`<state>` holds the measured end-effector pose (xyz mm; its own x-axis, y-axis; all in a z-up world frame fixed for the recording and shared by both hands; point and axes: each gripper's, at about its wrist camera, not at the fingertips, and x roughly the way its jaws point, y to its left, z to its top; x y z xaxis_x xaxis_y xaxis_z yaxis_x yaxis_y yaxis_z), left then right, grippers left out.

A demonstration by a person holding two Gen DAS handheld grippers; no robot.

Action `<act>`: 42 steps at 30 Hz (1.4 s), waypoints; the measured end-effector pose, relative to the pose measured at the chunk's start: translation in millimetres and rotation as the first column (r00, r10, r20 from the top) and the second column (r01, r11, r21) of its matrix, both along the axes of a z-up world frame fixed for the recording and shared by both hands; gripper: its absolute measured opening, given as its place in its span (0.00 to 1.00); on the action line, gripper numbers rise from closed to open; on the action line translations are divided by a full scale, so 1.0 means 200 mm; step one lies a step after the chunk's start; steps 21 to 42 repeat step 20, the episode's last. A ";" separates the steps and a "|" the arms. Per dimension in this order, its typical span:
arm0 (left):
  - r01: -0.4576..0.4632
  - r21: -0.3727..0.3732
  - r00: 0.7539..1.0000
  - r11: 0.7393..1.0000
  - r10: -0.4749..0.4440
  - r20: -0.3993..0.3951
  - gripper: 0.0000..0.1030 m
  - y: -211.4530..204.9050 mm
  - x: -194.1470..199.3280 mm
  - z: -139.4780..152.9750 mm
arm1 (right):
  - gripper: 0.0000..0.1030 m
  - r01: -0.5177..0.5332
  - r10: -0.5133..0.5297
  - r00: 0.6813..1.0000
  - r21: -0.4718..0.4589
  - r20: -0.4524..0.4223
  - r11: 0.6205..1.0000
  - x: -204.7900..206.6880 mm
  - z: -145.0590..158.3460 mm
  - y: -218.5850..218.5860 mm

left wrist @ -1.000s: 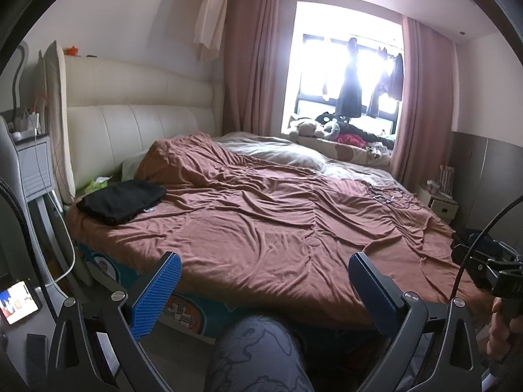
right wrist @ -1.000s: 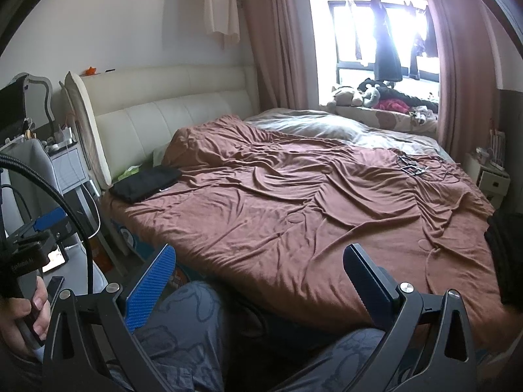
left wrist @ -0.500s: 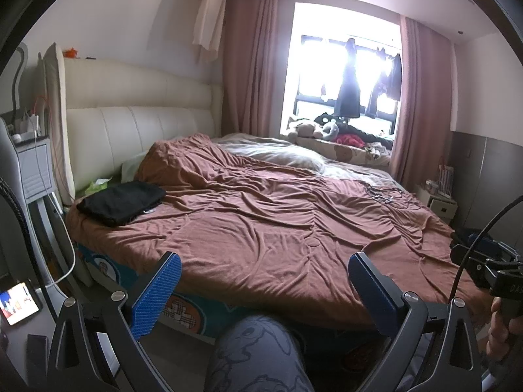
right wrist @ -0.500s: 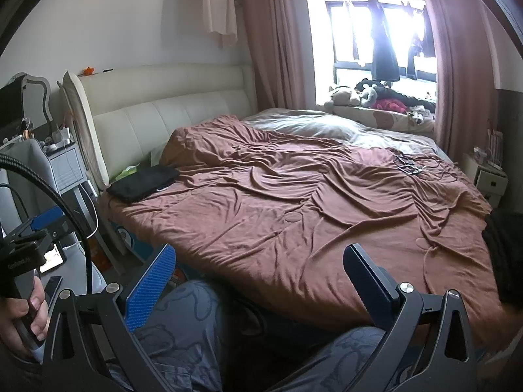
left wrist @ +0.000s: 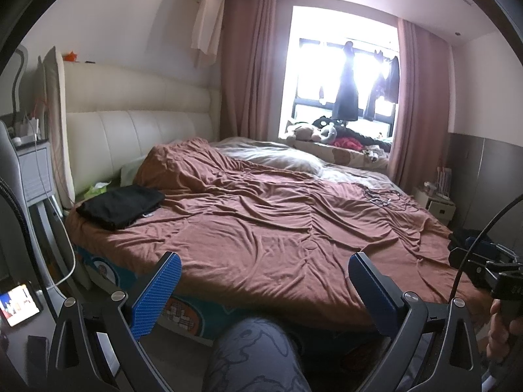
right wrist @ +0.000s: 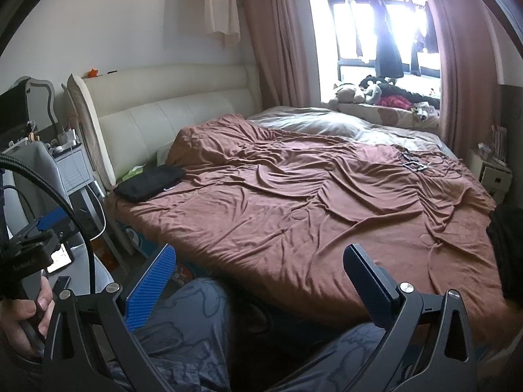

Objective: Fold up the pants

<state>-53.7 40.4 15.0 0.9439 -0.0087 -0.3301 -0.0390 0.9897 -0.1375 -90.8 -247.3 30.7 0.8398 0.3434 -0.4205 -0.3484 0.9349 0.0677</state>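
Entry: both hand-held grippers, left (left wrist: 263,289) and right (right wrist: 258,281), stayed apart and empty short of the bed (left wrist: 261,228); black pants (left wrist: 121,205) lay folded (apparently) by the headboard, unchanged, nothing grasped.

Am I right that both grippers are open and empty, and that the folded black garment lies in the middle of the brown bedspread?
Not quite. The folded black garment lies at the head-end corner of the brown bedspread, close to the cream headboard, not in the middle; the left wrist view shows it plainly. The rest holds: the left gripper and the right gripper are both open and empty.
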 end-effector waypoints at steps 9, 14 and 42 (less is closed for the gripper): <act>0.000 0.003 1.000 1.000 0.000 -0.007 1.00 -0.01 0.00 0.01 | 1.00 0.004 -0.004 1.000 -0.005 -0.001 1.000 -0.01 0.00 0.00; 0.010 0.010 1.000 1.000 -0.010 0.001 1.00 -0.02 0.01 0.04 | 1.00 0.014 -0.014 1.000 0.003 -0.003 1.000 -0.01 0.02 0.00; 0.014 0.017 1.000 1.000 -0.014 0.010 1.00 -0.04 0.01 0.04 | 1.00 0.048 -0.048 0.999 -0.008 -0.012 0.999 -0.01 0.02 -0.01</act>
